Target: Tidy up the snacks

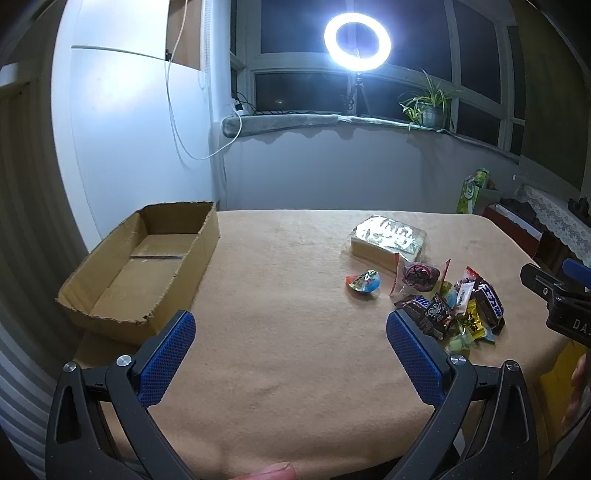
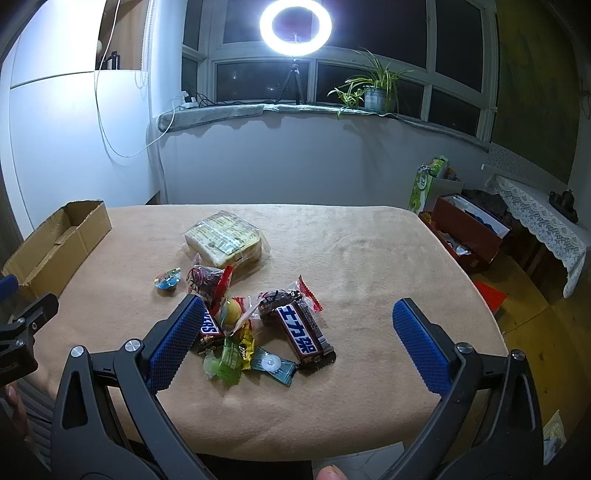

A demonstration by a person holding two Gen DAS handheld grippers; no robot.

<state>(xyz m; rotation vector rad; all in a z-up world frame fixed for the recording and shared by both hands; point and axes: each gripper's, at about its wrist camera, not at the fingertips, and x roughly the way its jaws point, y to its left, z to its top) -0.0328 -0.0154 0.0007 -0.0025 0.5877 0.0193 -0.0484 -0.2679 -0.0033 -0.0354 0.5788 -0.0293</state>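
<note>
A pile of wrapped snacks (image 2: 258, 325) lies on the tan-covered table (image 2: 369, 258), with a Snickers bar (image 2: 304, 334) on its right side and a wrapped bread loaf (image 2: 225, 240) behind it. A small round candy (image 2: 168, 281) sits apart to the left. An empty cardboard box (image 1: 144, 266) stands at the table's left edge. My left gripper (image 1: 291, 332) hovers open over bare cloth between box and pile (image 1: 450, 302). My right gripper (image 2: 295, 321) is open just above the pile, its left finger (image 2: 177, 339) covering part of a second Snickers.
A ring light (image 2: 295, 27) on a tripod and a potted plant (image 2: 373, 92) stand on the windowsill behind the table. Red and green boxes (image 2: 465, 229) and a lace-covered bench (image 2: 543, 218) lie to the right on the floor.
</note>
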